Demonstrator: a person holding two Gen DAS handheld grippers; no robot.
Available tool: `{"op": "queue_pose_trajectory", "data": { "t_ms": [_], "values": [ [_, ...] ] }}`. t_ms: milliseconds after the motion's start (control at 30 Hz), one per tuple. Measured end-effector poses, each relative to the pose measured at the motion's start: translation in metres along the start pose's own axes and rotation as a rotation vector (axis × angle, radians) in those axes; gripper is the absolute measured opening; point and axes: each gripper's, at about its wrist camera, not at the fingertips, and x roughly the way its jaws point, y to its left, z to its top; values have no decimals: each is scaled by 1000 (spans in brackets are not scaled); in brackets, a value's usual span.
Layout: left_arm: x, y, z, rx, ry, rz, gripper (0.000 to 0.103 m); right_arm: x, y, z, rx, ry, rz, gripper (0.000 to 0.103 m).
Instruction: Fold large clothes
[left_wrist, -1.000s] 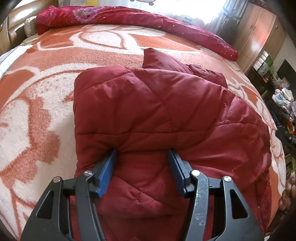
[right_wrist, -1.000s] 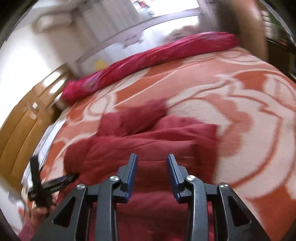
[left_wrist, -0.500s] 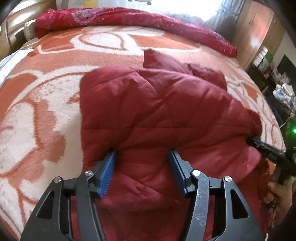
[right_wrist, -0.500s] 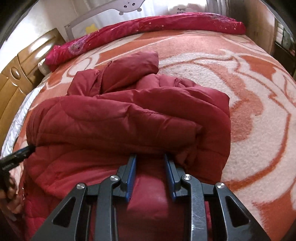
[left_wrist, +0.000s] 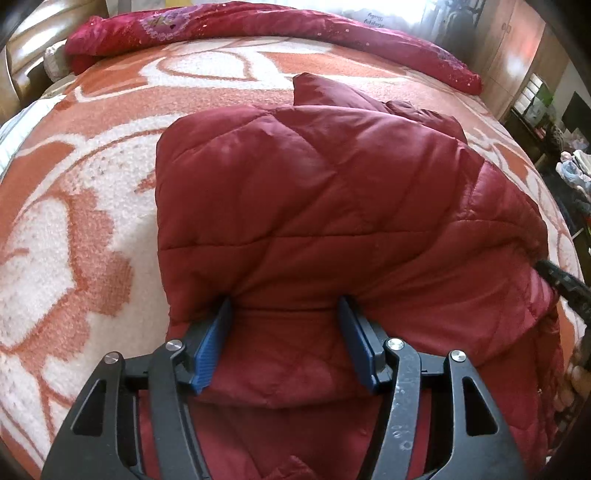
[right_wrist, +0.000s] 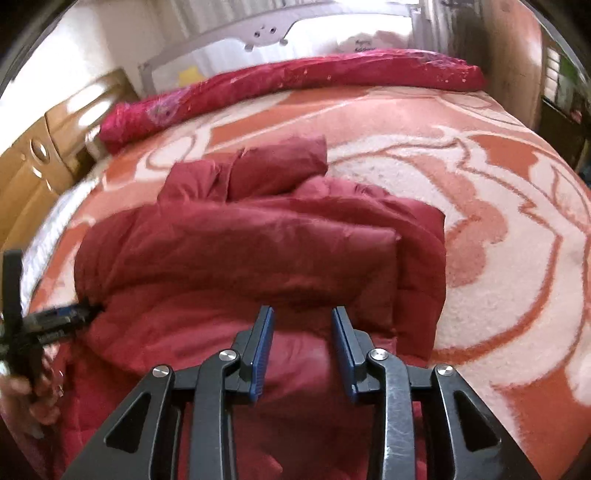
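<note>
A dark red quilted jacket (left_wrist: 314, 184) lies folded over itself on the bed. My left gripper (left_wrist: 285, 301) has its blue pads on a bunched wad of the near hem, tips tucked under the folded-over layer, and its jaws are opening. My right gripper (right_wrist: 303, 309) holds a smaller bulge of the same jacket (right_wrist: 240, 251) in the same way, jaws also opening. Each gripper shows in the other's view, poking into the fold: the right gripper (left_wrist: 561, 280) at the right edge, the left gripper (right_wrist: 85, 308) at the left edge.
An orange-and-white patterned blanket (left_wrist: 74, 221) covers the bed. A rolled magenta quilt (left_wrist: 258, 26) lies along the far edge. A wooden headboard (right_wrist: 37, 166) stands at the left and a wardrobe (left_wrist: 517, 55) at the right. A person's hand (right_wrist: 37, 406) holds the left gripper.
The right gripper has sunk toward the jacket and its jaws have narrowed, then widened. It has come into the left wrist view at the right edge. The left gripper has stayed put.
</note>
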Motion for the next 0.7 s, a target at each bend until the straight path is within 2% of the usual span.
{"op": "queue_pose_trajectory", "data": {
  "t_ms": [67, 200, 400, 700],
  "values": [
    [-1, 0, 0, 3, 1, -1, 60, 16, -6, -4, 5, 42, 3, 34],
    [-2, 0, 0, 15, 9, 1, 60, 24, -11, -4, 11, 46, 14, 34],
    [-28, 8, -8, -41, 0, -16, 60, 21, -15, -5, 30, 40, 30, 34],
    [-87, 42, -60, -115, -50, -49, 60, -31, -20, -18, 92, -21, 118, 42]
  ]
}}
